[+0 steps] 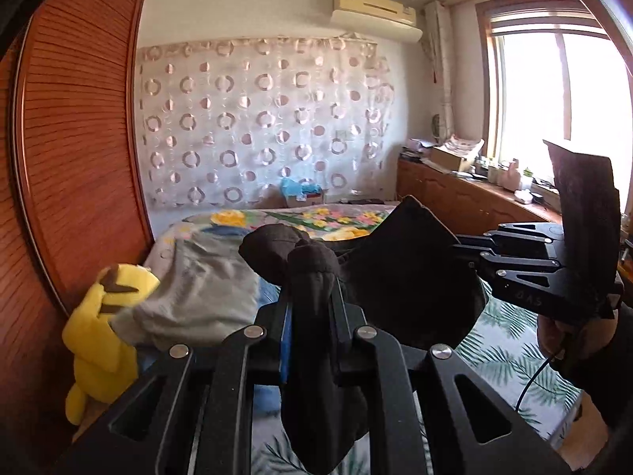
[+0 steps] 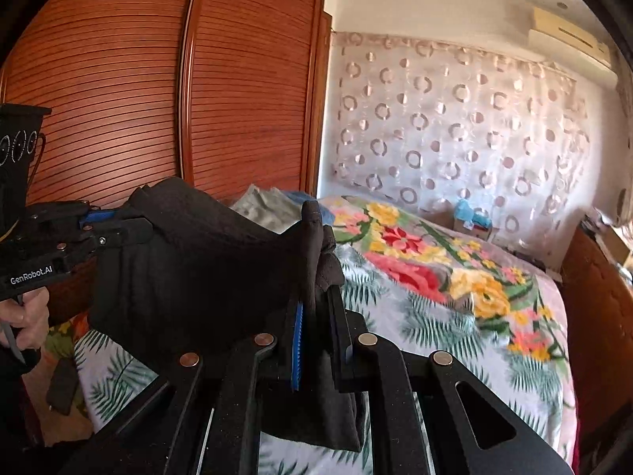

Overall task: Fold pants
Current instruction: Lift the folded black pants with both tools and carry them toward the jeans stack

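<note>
From the left wrist camera, the left gripper point(image 1: 310, 277) pinches a bunched-up bit of the dark pants point(image 1: 403, 269) tight between its two fingers. The pants hang up in the air above the bed point(image 1: 510, 344) and stretch over to the right gripper point(image 1: 461, 251), which bites the other end. A yellow plush toy point(image 1: 105, 336) sits beside a gray cloth point(image 1: 201, 293) on the left.

From the right wrist camera, the right gripper point(image 2: 318, 273) squeezes the pants point(image 2: 205, 261) too — a bit of cloth pokes out past its tips. The left gripper point(image 2: 130, 225) holds the far side. Below lies the flowery bed point(image 2: 435, 277), with a brown wardrobe point(image 2: 158, 79) behind.
</note>
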Demonstrator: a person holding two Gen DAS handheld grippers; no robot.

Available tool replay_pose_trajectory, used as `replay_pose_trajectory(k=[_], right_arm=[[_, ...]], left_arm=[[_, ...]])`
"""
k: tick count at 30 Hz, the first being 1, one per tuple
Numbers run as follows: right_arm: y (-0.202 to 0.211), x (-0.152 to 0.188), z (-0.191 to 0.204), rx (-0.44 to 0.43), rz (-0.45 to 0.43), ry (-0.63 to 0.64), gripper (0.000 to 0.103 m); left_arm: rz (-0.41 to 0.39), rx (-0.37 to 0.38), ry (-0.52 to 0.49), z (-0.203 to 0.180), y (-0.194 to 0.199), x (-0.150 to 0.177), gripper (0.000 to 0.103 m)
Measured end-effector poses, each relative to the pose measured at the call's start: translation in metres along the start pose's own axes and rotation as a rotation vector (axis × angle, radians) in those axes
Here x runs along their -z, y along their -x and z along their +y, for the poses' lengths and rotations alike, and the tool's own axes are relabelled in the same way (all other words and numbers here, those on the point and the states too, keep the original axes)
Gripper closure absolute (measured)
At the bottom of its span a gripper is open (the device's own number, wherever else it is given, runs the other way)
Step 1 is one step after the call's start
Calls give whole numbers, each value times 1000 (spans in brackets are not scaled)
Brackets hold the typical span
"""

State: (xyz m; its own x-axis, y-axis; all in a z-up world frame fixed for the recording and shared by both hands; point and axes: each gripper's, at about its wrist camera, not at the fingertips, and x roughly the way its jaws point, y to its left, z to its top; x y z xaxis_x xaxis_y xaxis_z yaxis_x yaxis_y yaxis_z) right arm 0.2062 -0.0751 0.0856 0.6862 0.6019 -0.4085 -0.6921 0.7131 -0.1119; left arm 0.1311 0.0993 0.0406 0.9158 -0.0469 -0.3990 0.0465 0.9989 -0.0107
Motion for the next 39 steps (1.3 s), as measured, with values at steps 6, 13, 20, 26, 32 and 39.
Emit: replay_pose_trajectory(k=[6, 13, 20, 26, 32, 39], right_arm=[[-31, -16, -14, -24, -14, 0, 92], [-69, -19, -25, -64, -15, -14, 92], [-102, -33, -35, -80, -24, 20, 92], [-141, -48, -42, -111, -20, 43, 92], [-185, -64, -40, -150, 3, 98, 92], [-223, -73, -36, -197, 34, 167, 92]], left_arm=[[-13, -44, 4, 23, -15, -12, 88], [-10, -78, 26, 40, -34, -11, 88], [-26, -117, 68, 58, -45, -9, 88], [-27, -166, 136, 71, -60, -5, 88], [-37, -212, 222, 84, -60, 5, 88], [-46, -279, 264, 81, -59, 24, 87]])
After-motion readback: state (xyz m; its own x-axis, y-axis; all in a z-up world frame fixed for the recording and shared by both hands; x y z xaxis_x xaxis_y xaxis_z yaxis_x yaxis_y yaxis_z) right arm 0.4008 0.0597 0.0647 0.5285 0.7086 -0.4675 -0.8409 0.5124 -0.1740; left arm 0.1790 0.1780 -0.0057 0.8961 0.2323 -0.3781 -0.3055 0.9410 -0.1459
